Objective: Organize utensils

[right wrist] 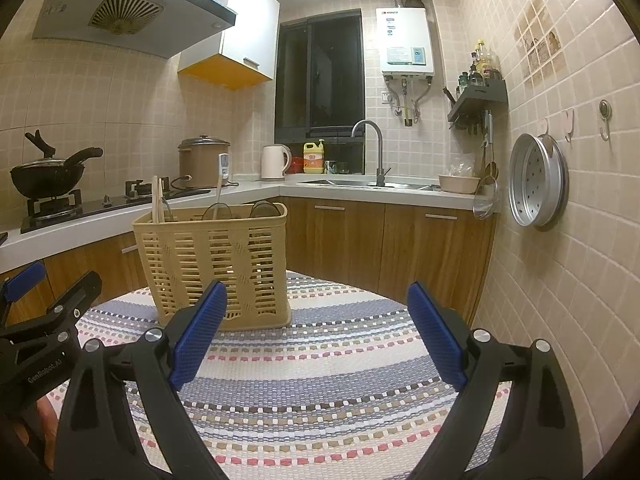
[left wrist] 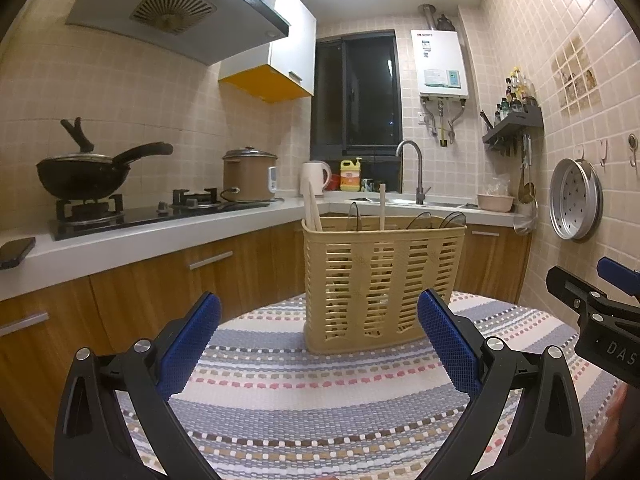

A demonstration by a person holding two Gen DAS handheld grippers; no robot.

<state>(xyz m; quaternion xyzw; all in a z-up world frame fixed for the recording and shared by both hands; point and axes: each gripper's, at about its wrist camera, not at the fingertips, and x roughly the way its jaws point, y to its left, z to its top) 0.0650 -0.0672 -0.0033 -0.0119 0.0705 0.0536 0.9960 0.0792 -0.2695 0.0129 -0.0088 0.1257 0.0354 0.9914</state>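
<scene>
Left wrist view: the left claw (left wrist: 320, 344) is spread wide and holds nothing — the basket (left wrist: 382, 280) stands upright just beyond it on the striped worktop (left wrist: 304, 400), utensils (left wrist: 382, 208) poking from its top. Right claw (right wrist: 316, 332) is likewise spread and bare — the basket sits far-left of it.

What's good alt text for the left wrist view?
A tan slotted plastic basket holding wooden utensils and dark ladles stands on a striped woven mat, ahead of the open left gripper with its blue-padded fingers apart. The right gripper shows at the right edge; a kitchen counter lies behind.
</scene>
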